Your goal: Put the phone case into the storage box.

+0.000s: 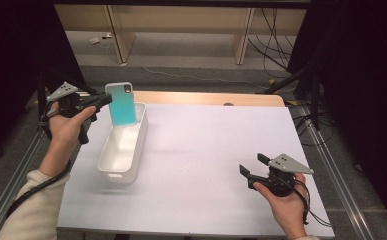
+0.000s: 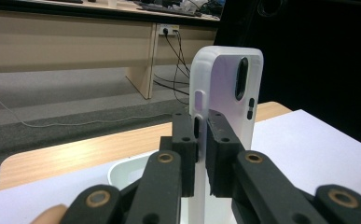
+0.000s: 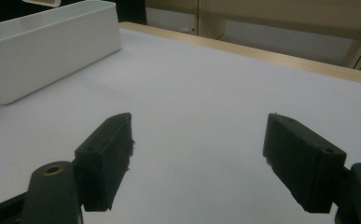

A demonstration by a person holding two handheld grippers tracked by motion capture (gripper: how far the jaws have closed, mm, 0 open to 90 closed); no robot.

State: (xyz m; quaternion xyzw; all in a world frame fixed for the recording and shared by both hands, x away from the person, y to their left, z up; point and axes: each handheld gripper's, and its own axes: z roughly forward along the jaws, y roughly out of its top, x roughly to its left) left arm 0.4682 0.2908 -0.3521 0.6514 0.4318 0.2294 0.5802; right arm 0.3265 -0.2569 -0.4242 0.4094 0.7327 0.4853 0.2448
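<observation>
At the near right of the table (image 1: 206,165), the right gripper (image 1: 253,167) is held low over the white surface. Its jaws are spread wide, with nothing between them; in the right gripper view only bare tabletop is seen in the gap of the right gripper (image 3: 199,154).

Farther back on the left, a white bin (image 1: 123,145) is set lengthwise on the table, its open top facing up. In the right gripper view the bin (image 3: 47,51) is seen at the upper left, well apart from the jaws.

Above the far end of the bin, a phone case (image 1: 121,105) is held upright by the left gripper (image 1: 101,101), with the teal inside turned toward the high camera. The jaws are closed on one long edge of the case. In the left gripper view the case (image 2: 225,93) is shown from its white back, camera cut-out uppermost, with the pads of the left gripper (image 2: 201,140) pressed on either side of the edge. The lower end of the case is seen just above the bin; whether contact is made cannot be told.

Beyond the table, a grey floor, wooden desk legs and loose cables are shown.
</observation>
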